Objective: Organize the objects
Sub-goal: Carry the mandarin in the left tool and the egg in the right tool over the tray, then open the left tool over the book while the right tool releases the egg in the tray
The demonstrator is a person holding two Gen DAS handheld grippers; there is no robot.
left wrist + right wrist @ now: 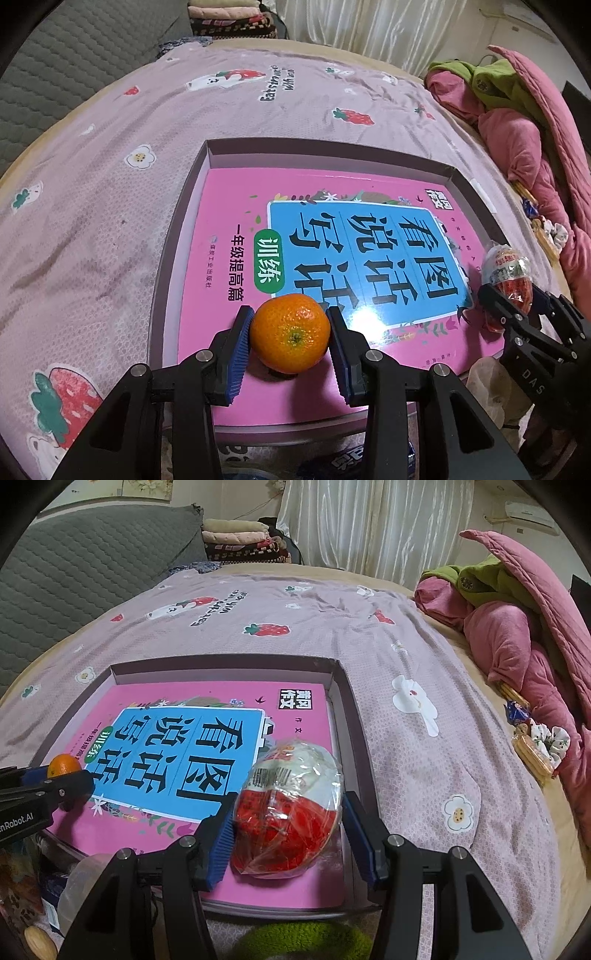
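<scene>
Tray (pixel 173 236) holds pink book (pixel 236 192); left hand-held gripper (pixel 290 332) clamps orange (pixel 290 334), right hand-held gripper (pixel 288 823) wrapped egg (pixel 291 808).

Left gripper (pixel 290 334): my jaws level, blue ribbed pads (pixel 240 354) pressed on both sides of orange (pixel 290 332), fingers pointing forward, low over book. Right gripper (pixel 290 823): my jaws wider, left pad touching wrapped egg (pixel 291 808), right pad at its edge, contact unclear. Both grippers side by side, left one visible at left edge of right wrist view.
</scene>
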